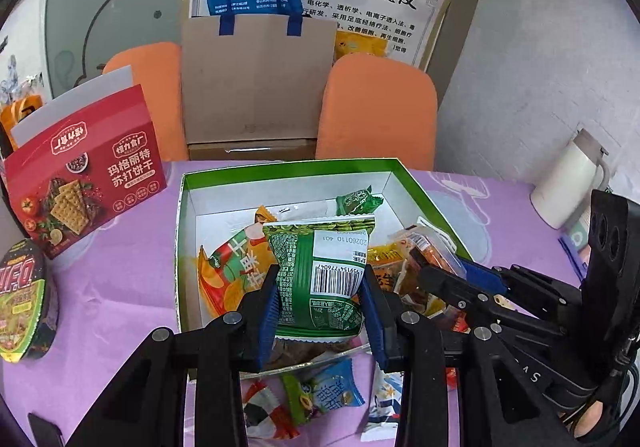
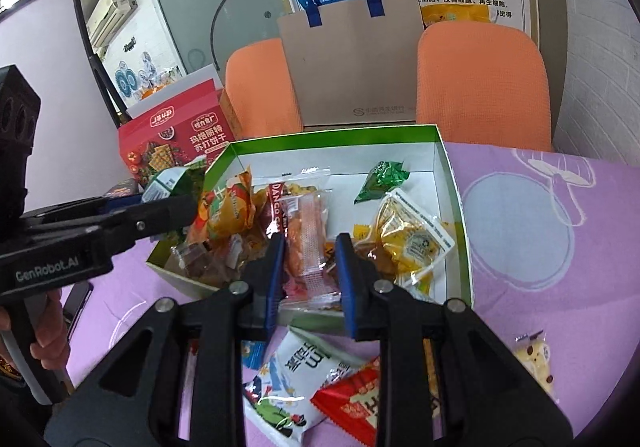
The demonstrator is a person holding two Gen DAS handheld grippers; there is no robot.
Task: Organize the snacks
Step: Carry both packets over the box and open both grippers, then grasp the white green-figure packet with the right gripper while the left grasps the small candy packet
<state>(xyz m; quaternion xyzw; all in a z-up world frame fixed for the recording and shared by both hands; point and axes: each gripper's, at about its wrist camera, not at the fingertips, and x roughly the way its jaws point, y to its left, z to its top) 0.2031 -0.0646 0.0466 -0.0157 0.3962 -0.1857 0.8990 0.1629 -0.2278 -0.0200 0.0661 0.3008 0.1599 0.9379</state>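
Snacks in crinkly wrappers lay heaped in the green-rimmed box [image 1: 280, 167] on the lilac tablecloth [image 1: 120, 287], with more scattered on the cloth just in front of its near wall. From where I stood, each of the person's grippers had a packet. The left gripper [image 1: 320, 303] was closed on a green bean packet [image 1: 324, 271], its blue pads [image 1: 269, 311] pressing the lower sides so that the bag stood up with its barcode facing the camera, held over the near part of the box. The right gripper [image 2: 310, 271] was clamped on a clear, pinkish-orange packet [image 2: 308, 247], also above the near edge of the box, pinched across its width. Both packets looked light and puffy, soft film with air inside, so I judged they would give under the pads and could slip if taken by a sealed end alone; a hold across the body seemed the safer one. Anything crisp inside could crush under a hard squeeze. Loose on the cloth were a white packet with blue lettering [image 2: 296, 379], a red one [image 2: 352, 403] partly over it, and a small pale sweet [image 2: 534, 359] well off to the right. A red cracker box [image 1: 84, 183] stood left of the green-rimmed one, a noodle bowl [image 1: 24, 307] nearer still, and a white flask [image 1: 568, 183] sat at the far right.
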